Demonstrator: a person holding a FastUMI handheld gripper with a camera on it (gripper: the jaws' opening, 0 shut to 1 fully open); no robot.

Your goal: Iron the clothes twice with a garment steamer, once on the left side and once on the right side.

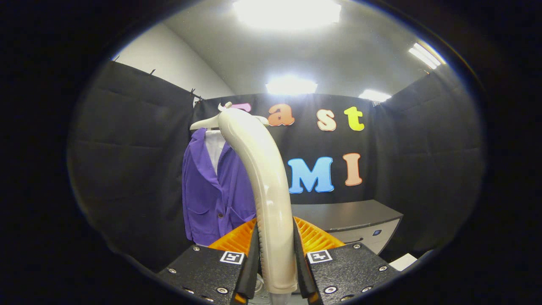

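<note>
A black-cloth booth under bright ceiling lights, with a grey cabinet (351,220) against the back wall. The gripper (276,258) is closed tight on the glossy cream plastic handle of the garment steamer (264,182), both fingers pressing its sides; the handle rises and curves forward beyond them, its head turned away and hard to make out. Behind it hangs a purple jacket (207,190) over a white shirt on a pale hanger (205,123), its right half hidden by the handle.
</note>
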